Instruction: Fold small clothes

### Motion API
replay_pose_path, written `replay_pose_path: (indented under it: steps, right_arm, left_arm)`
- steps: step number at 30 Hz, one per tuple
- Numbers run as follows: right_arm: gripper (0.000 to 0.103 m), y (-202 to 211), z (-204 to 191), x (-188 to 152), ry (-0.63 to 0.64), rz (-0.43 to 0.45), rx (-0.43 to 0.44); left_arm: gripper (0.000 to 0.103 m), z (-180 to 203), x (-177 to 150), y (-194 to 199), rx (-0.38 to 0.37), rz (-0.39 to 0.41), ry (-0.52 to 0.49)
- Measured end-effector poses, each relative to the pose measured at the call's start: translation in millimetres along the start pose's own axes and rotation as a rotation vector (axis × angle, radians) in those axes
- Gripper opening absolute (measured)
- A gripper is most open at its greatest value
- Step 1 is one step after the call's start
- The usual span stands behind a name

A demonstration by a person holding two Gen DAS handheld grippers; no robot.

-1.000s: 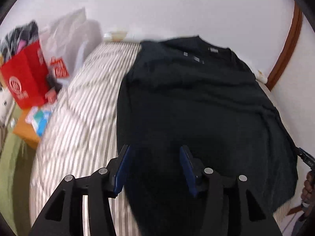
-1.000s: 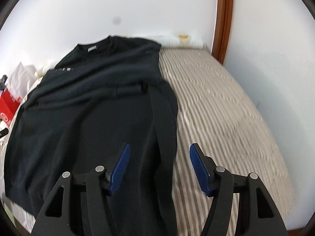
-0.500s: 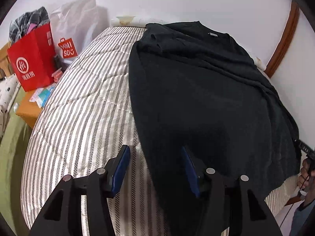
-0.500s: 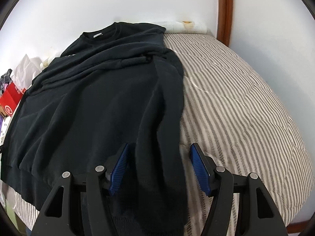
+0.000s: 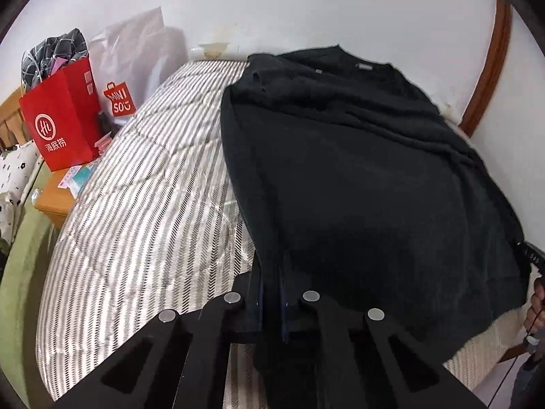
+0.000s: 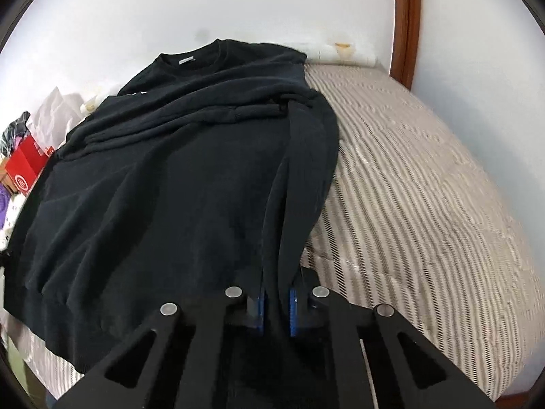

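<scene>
- A black long-sleeved knit sweater (image 5: 368,177) lies spread on a grey-and-white striped quilted mattress (image 5: 146,204), its round collar toward the white wall and its ribbed hem at the mattress's near edge.
- Beside the mattress's far left corner, a glossy red paper shopping bag (image 5: 61,126) stands upright on a low wooden side table (image 5: 54,201); dark checked fabric (image 5: 54,54) bulges from its top.
- Behind the red bag stands a white paper bag (image 5: 133,64); its contents are hidden.
- The left gripper (image 5: 270,293), black-framed with blue pads, angles down at the mattress's near edge, its jaws clamped on the sweater's left hem corner.
- The right gripper (image 6: 276,301) points down likewise, jaws clenched on a bunched ridge of the sweater's right side near the hem.
- At the mattress's near right edge, part of a person's hand (image 5: 536,303) shows.
- The white bag carries a red logo reading "MINISO"; the red bag bears a round white emblem above white Chinese characters.
- A small grey label (image 6: 185,61) sits inside the collar; its writing is too small to read.
</scene>
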State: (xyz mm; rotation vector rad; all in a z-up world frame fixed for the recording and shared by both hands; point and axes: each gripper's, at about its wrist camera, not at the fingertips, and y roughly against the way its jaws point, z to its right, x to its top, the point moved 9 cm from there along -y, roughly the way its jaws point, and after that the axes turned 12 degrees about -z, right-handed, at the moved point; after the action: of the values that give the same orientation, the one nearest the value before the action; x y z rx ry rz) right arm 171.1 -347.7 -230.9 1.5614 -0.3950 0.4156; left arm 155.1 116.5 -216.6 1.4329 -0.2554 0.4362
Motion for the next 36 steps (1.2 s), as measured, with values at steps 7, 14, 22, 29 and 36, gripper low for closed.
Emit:
replay_pose_path:
  steps: [7,14,22,29,36]
  right_arm:
    - [0.008,40.7,19.2,-2.9,-0.093,0.049,0.073]
    - [0.008,82.3,13.2,-24.4,-0.046,0.082,0.071]
    - [0.008,106.3,9.2,-6.9,-0.048,0.157,0.092]
    - [0.008,121.5,8.9,35.9,-0.063,0.237,0.113]
    - [0.008,118.9,9.3,87.3,-0.067,0.272,0.118]
  left_arm:
    - [0.007,-5.1,-6.1,36.0,-0.111,0.041,0.015]
    - [0.007,-9.5,-19.7,59.6,-0.176,0.063,0.021]
    - [0.007,-4.6,-0.3,79.6,-0.199,0.123,0.010]
    - [0.007,-7.7,40.3,92.4,-0.202,0.200,0.022]
    - [0.007,-8.5,93.0,84.1,-0.179,0.230,0.036]
